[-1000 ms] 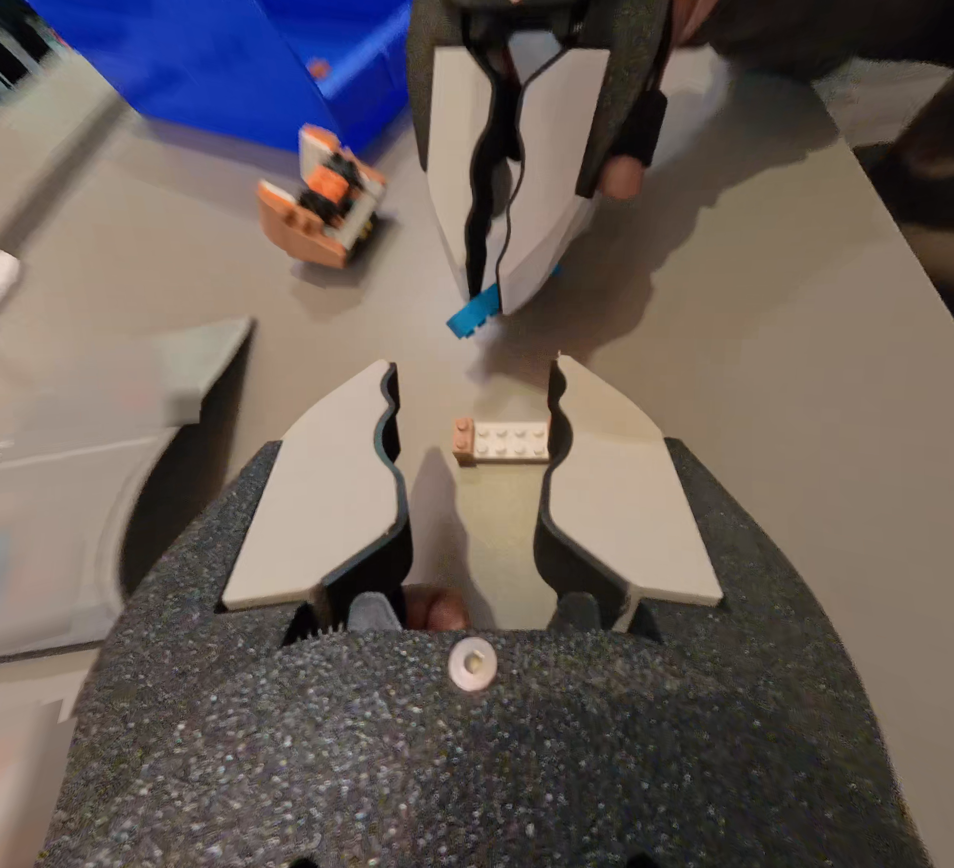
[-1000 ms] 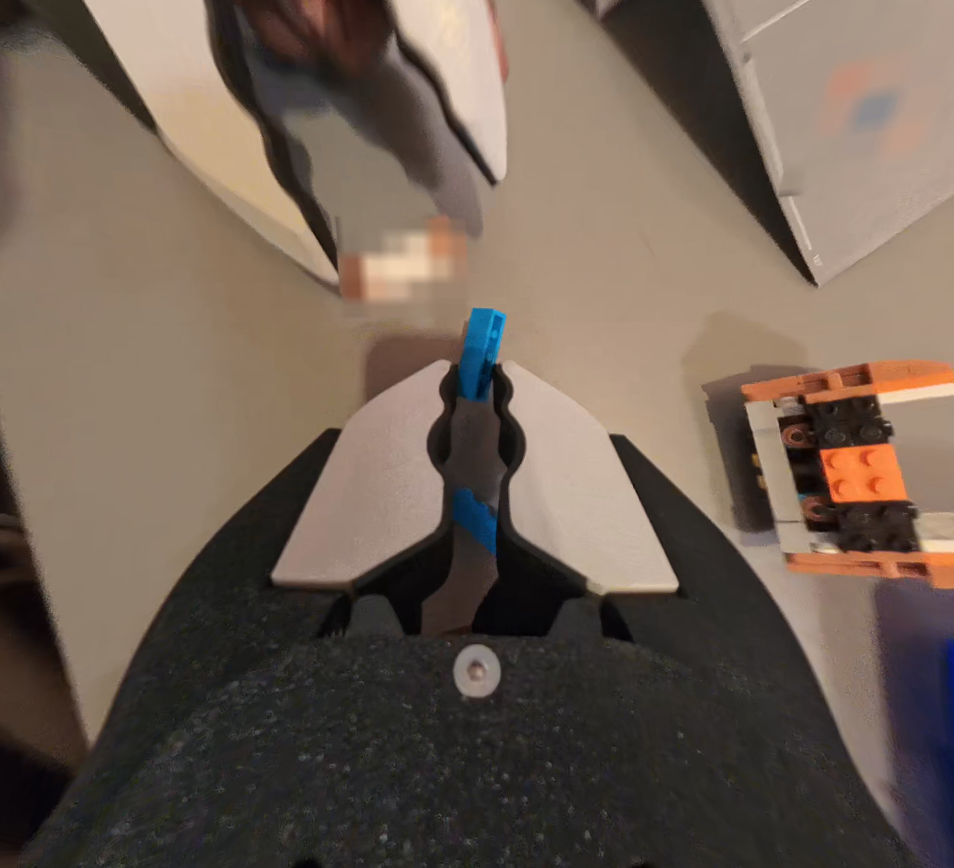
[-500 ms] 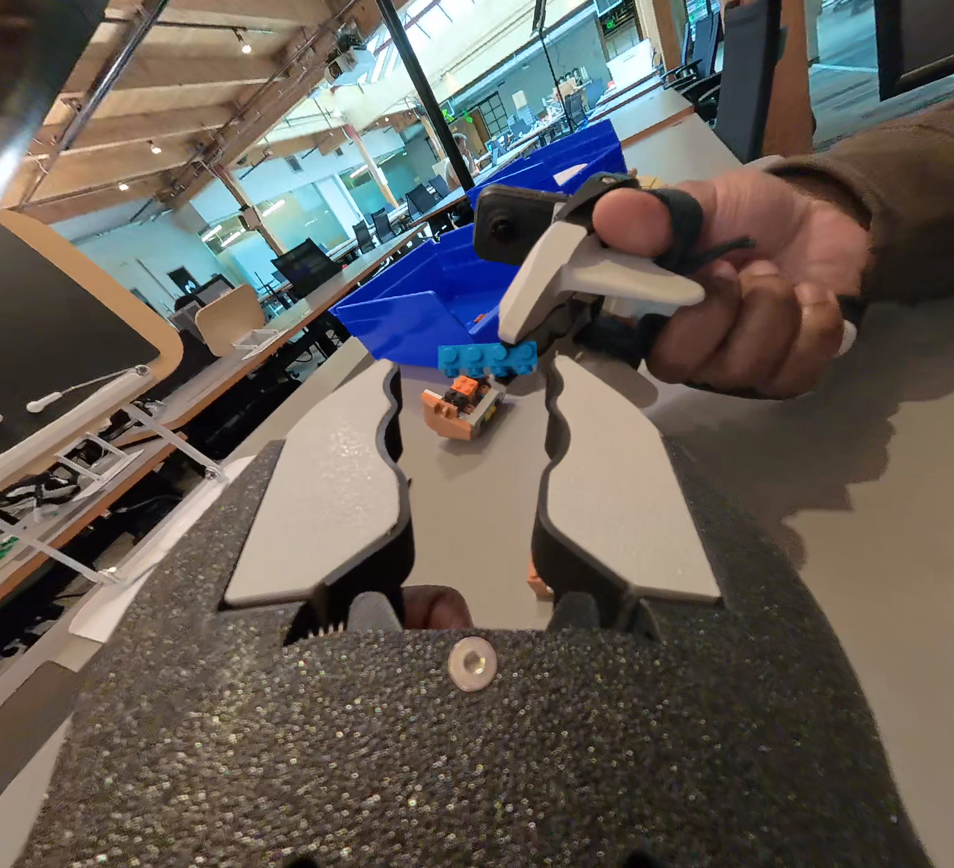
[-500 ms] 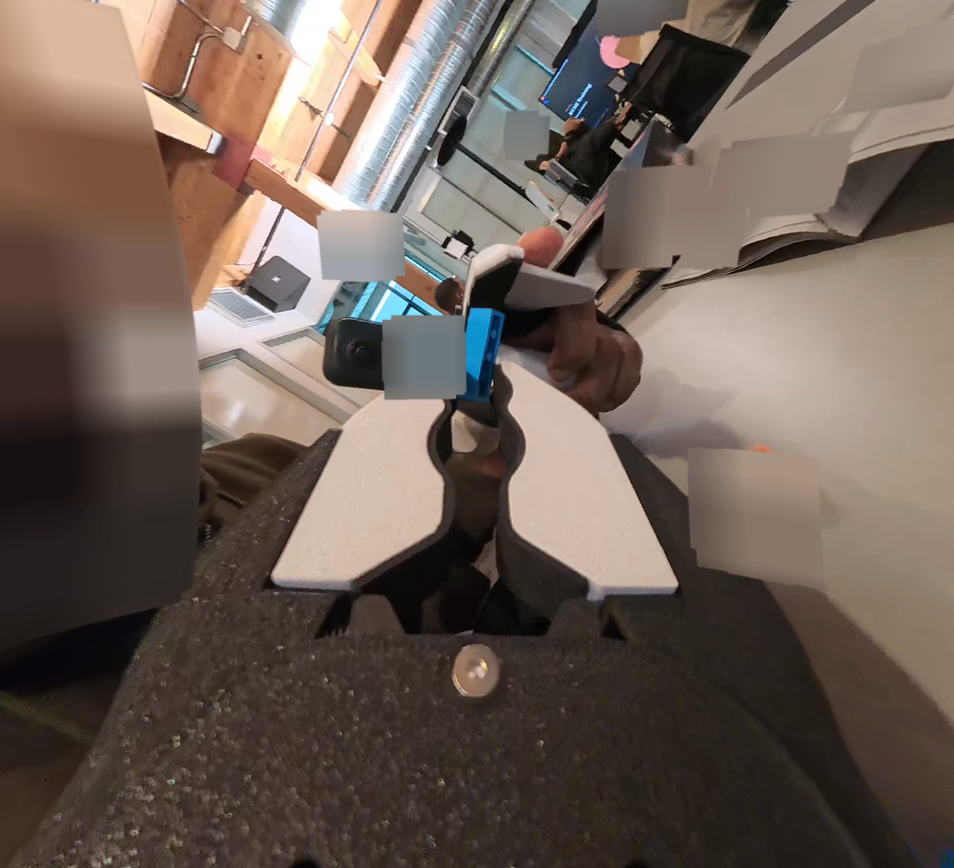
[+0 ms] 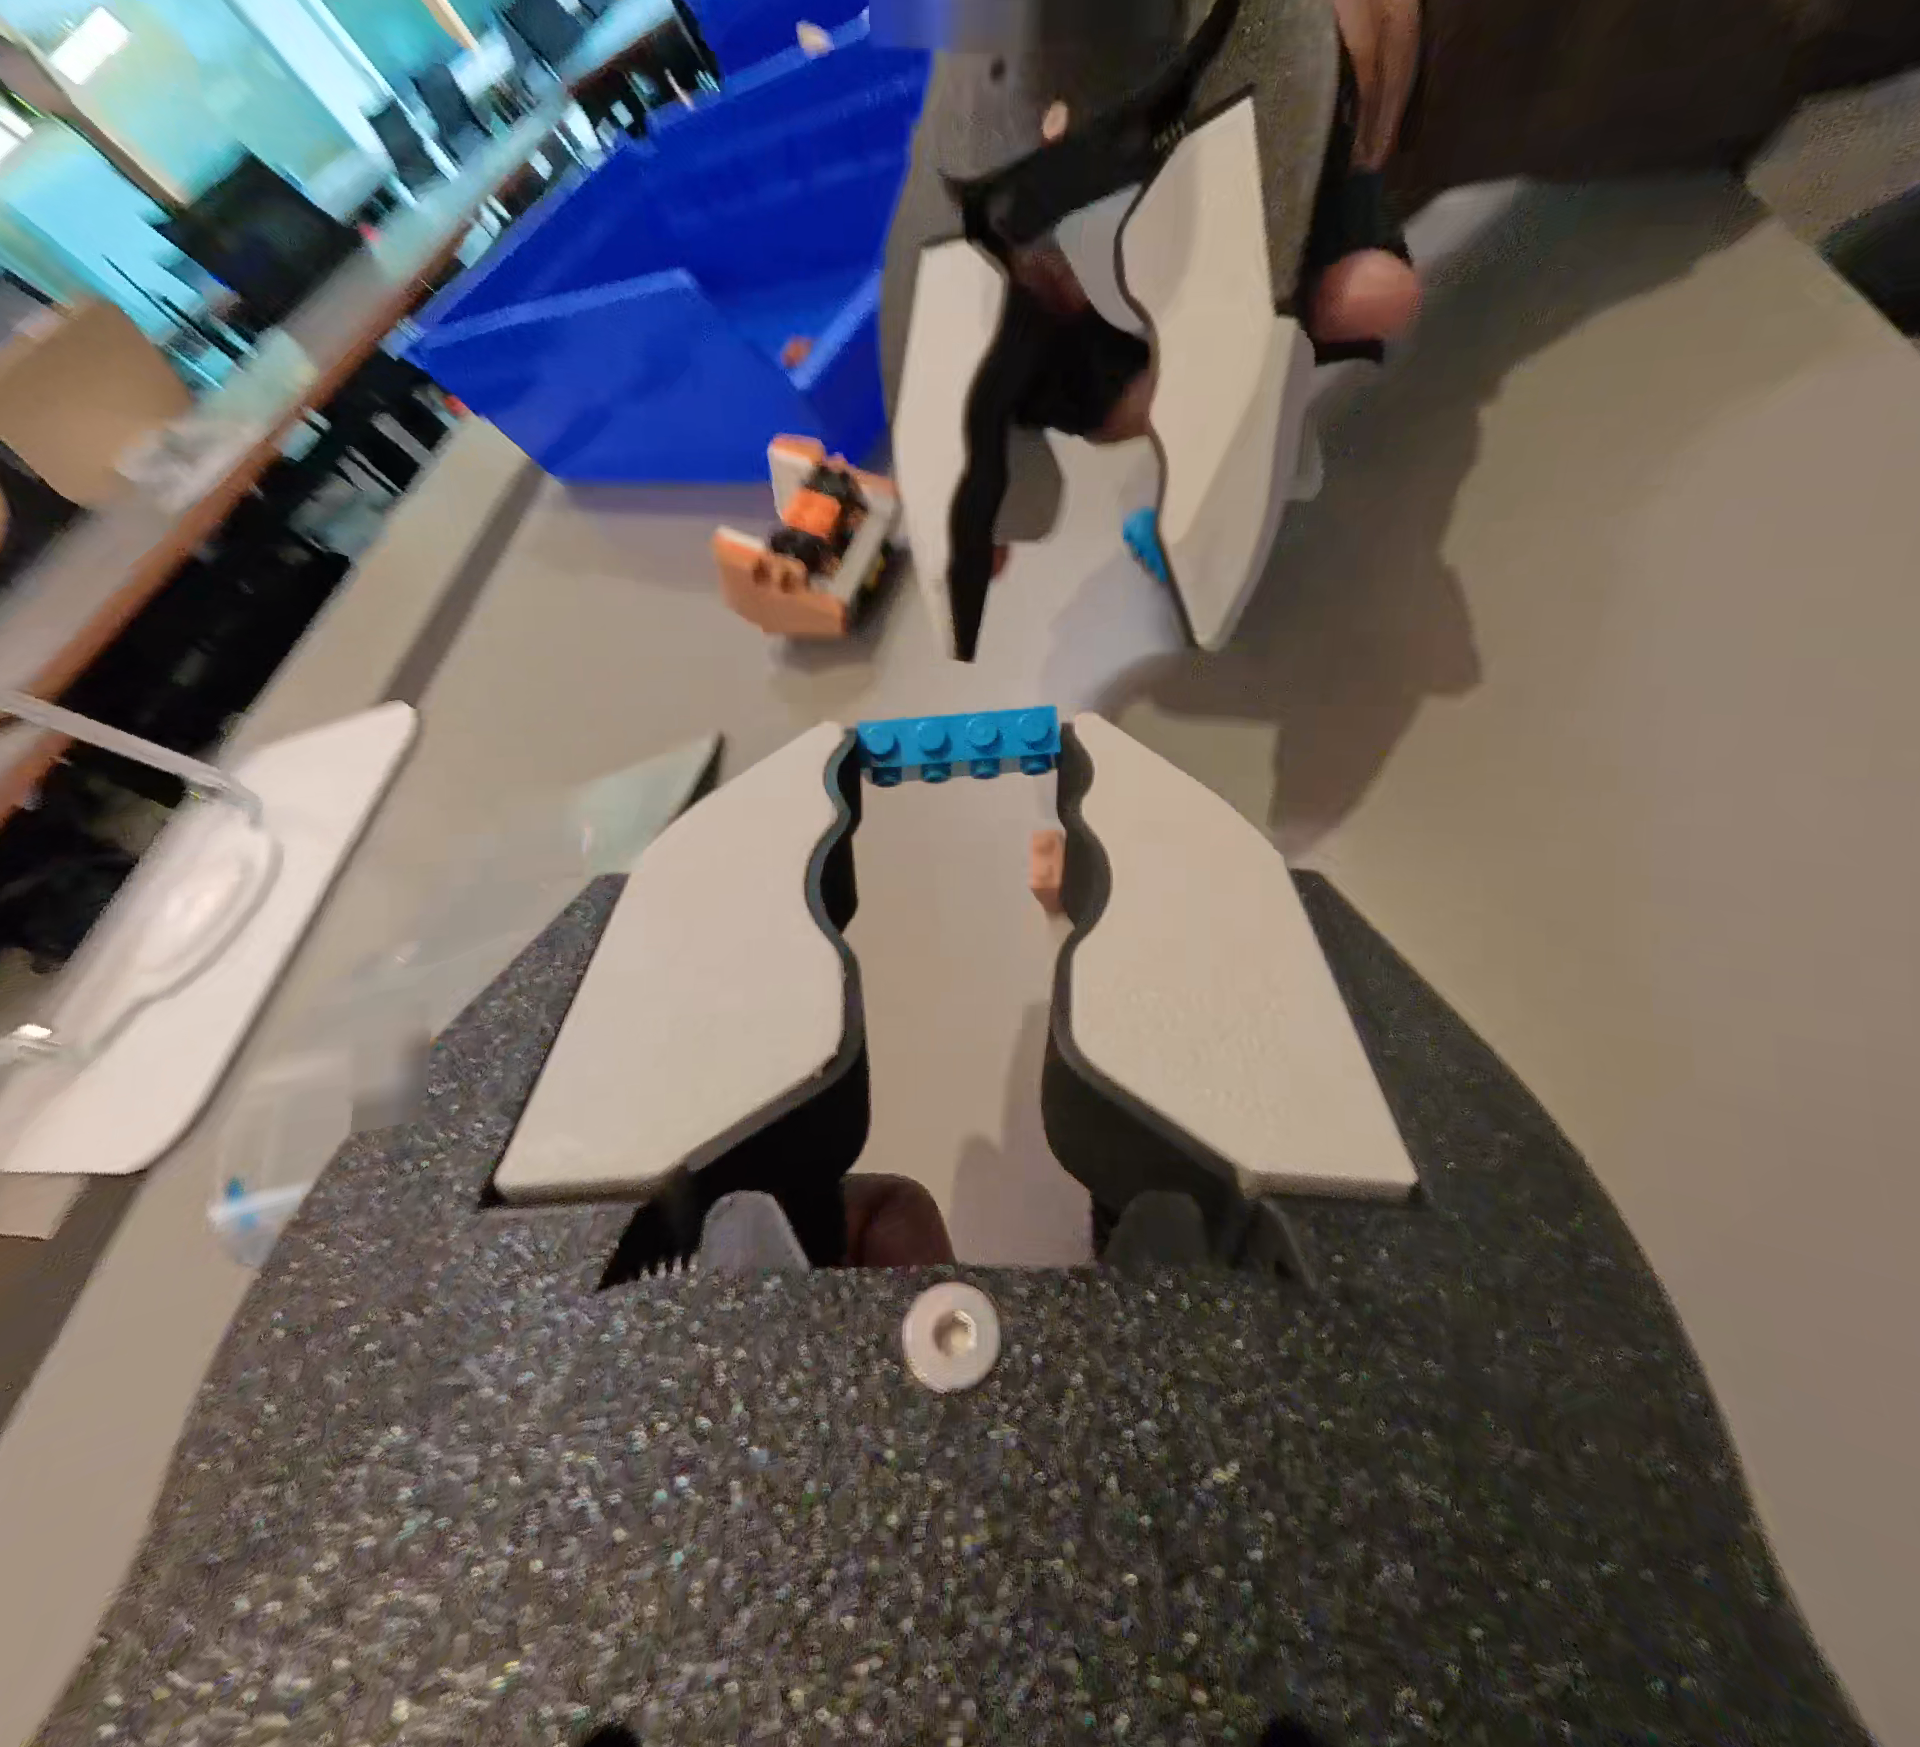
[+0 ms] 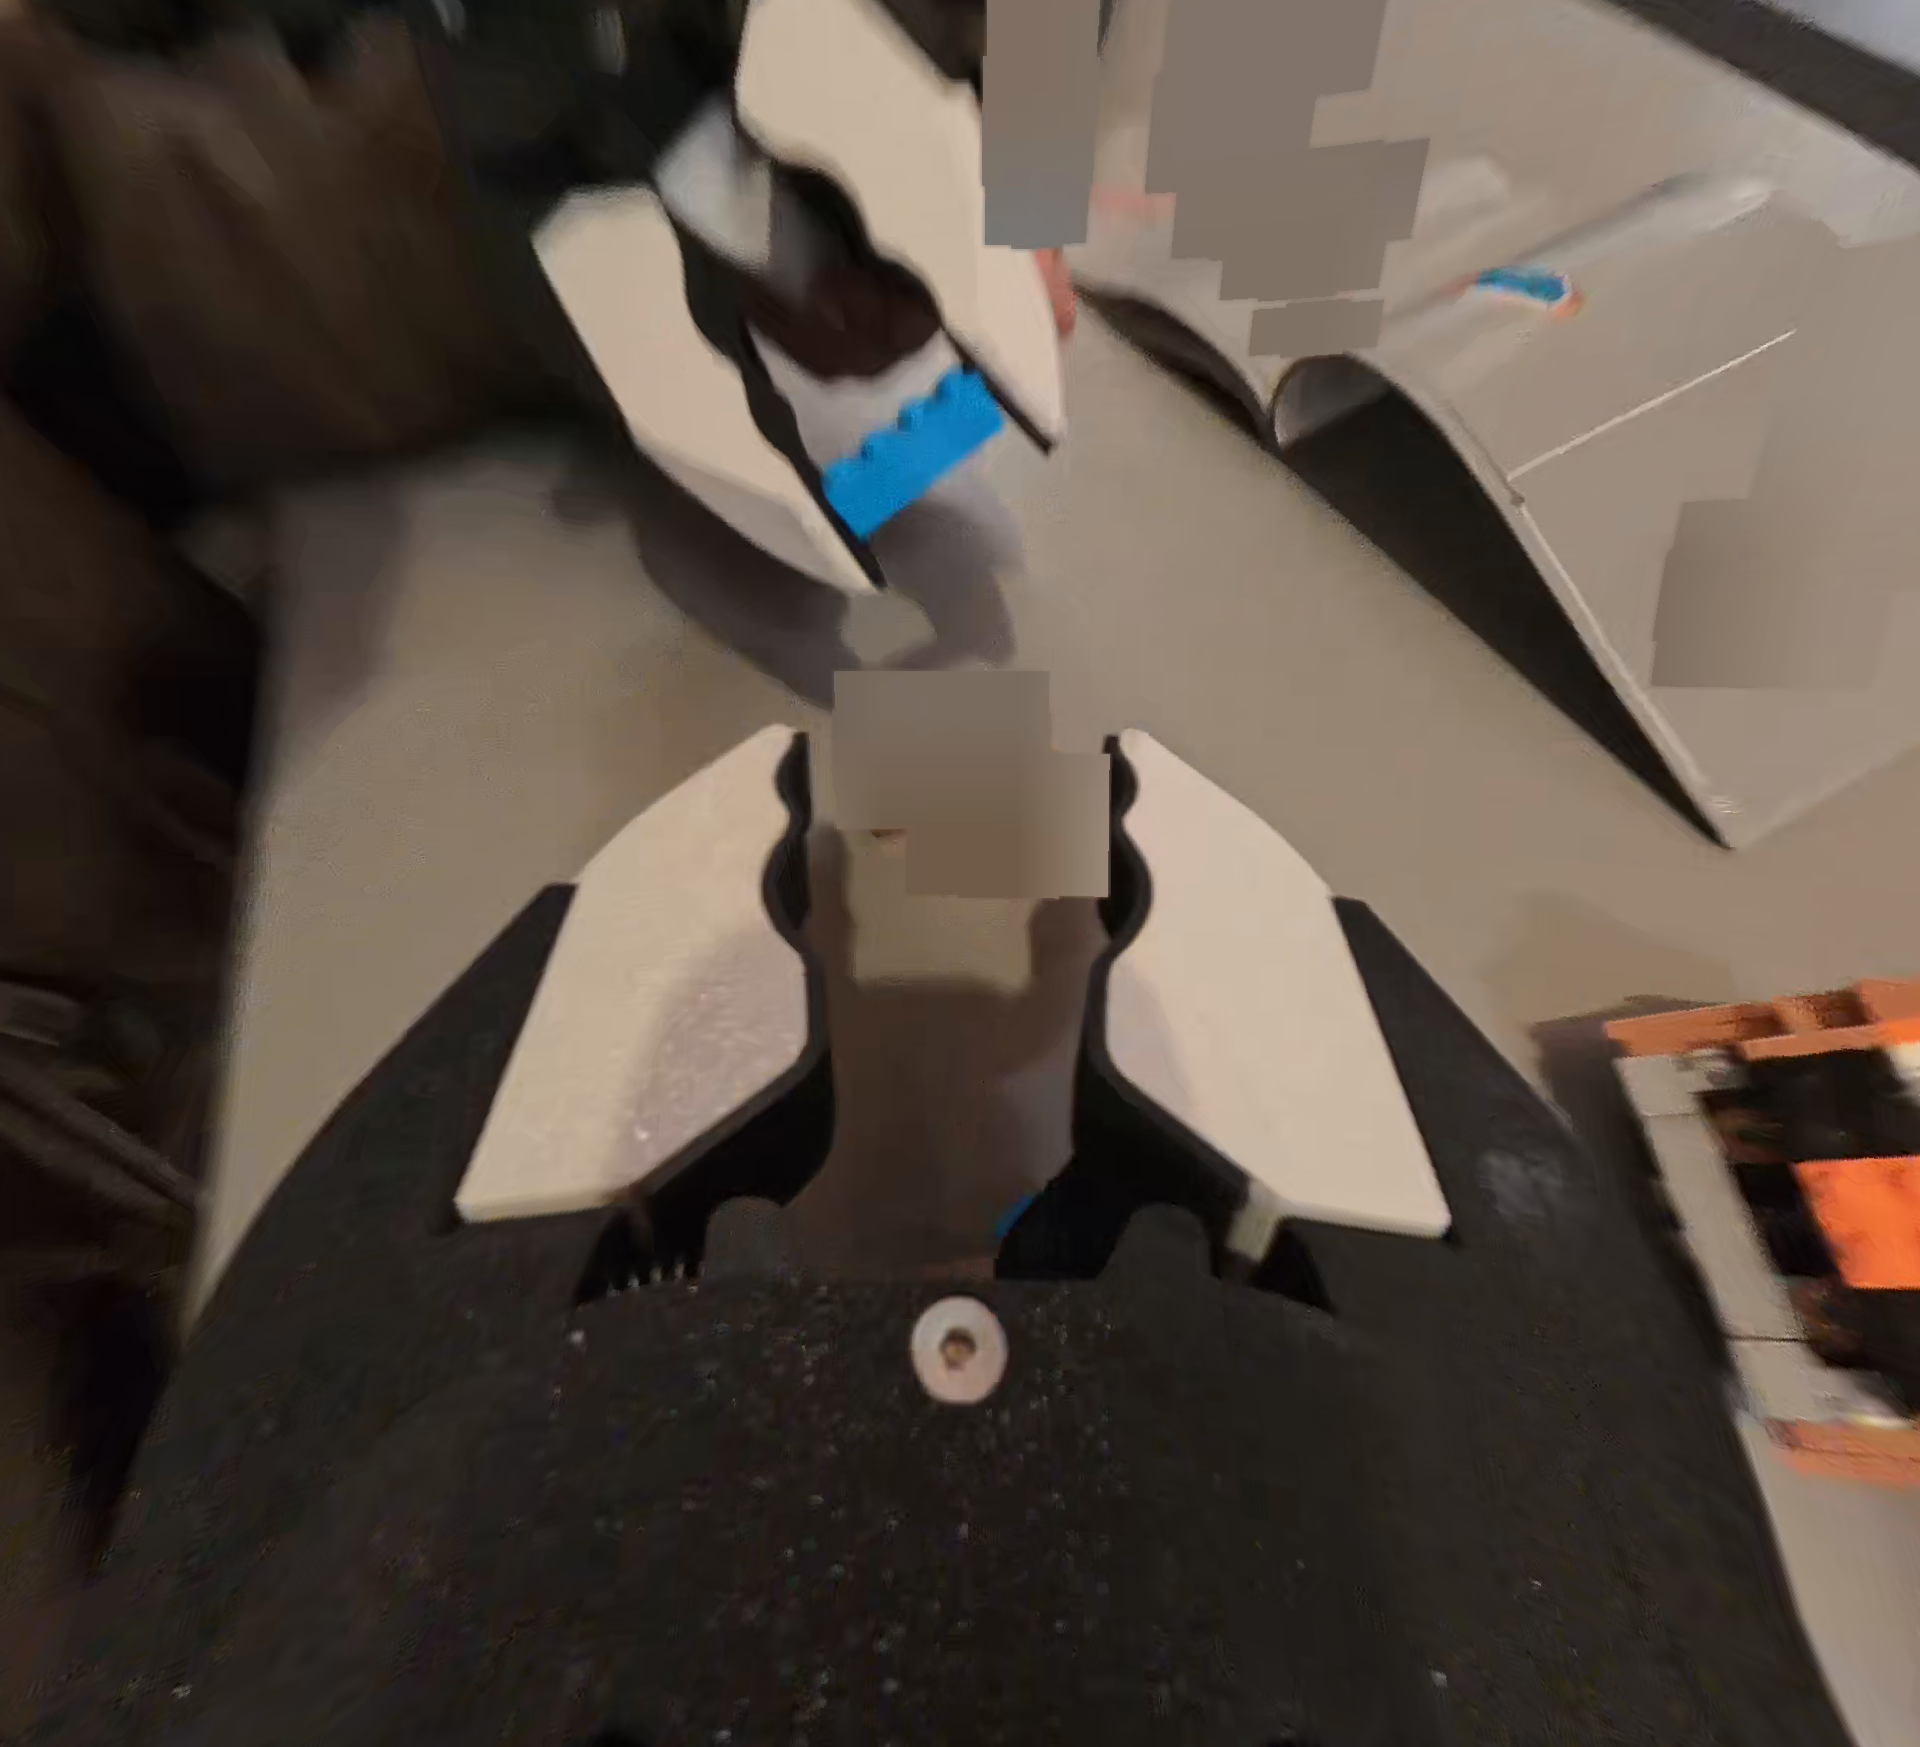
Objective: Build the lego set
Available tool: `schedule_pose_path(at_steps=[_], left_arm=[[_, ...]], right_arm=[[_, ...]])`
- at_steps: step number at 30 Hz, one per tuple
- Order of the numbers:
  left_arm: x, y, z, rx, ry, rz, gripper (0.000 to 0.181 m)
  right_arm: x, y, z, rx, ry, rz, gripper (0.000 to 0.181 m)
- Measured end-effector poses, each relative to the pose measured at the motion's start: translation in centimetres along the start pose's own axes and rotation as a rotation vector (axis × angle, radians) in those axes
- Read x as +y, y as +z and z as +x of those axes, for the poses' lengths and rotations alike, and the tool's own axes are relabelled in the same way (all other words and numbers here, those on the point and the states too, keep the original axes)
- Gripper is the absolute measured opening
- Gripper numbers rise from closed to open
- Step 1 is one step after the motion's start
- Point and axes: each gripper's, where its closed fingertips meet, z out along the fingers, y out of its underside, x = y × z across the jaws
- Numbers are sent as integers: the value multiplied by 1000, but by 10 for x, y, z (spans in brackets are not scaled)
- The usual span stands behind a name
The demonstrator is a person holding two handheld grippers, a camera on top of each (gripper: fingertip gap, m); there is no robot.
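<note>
While right claw (image 6: 956,741) gapes empty, left claw (image 5: 958,741) pinches blue brick (image 5: 958,743) at tips.

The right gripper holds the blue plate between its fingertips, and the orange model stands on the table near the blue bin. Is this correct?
No: the left gripper holds the blue plate, as the left wrist view shows; the right gripper is open. The orange model does stand on the table near the blue bin.

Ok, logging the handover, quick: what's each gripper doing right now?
Left gripper: shut on the blue lego plate, pinched endwise between its fingertips.
Right gripper: open, holding nothing.
</note>
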Motion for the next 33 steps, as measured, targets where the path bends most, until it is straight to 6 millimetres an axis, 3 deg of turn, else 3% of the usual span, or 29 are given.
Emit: schedule_pose_path(at_steps=[4, 11, 17, 25, 33], left_arm=[[18, 0, 2, 56, -60, -75, 36], [35, 5, 19, 168, -96, -141, 36], [40, 2, 29, 261, -194, -175, 36], [23, 4, 25, 286, -341, -150, 36], [18, 8, 29, 284, -296, -147, 36]], right_arm=[[27, 25, -2, -6, -192, -230, 77], [36, 41, 3, -44, -247, -286, 71], [34, 47, -6, -108, -245, -285, 52], [15, 46, -4, -43, -254, -167, 52], [6, 40, -7, -33, -225, -80, 52]])
